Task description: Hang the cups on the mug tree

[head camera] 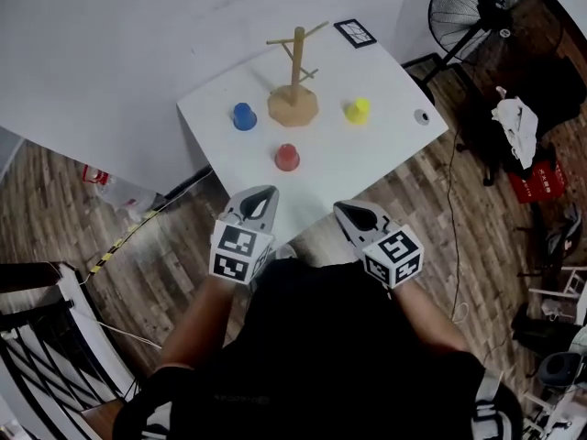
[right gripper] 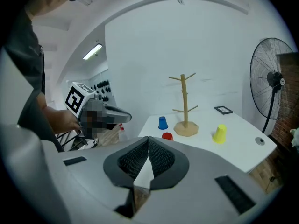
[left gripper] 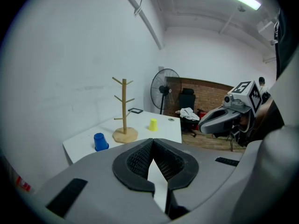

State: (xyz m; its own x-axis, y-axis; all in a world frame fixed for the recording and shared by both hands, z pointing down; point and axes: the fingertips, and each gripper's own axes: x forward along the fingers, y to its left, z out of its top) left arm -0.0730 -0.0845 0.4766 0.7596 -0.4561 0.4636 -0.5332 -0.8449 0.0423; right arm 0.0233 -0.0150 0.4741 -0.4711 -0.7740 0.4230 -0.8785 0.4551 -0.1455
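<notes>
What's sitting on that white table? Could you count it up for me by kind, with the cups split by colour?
Blue cup: 1
Red cup: 1
Yellow cup: 1
Wooden mug tree: 1
Flat black-framed square: 1
Small round grey object: 1
Total: 6, of which 3 are cups.

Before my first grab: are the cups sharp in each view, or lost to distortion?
Head view: even light, blue cup, red cup, yellow cup sharp. Left gripper view: fisheye, dark corners, red cup hidden. Right gripper view: fisheye, all three clear.
</notes>
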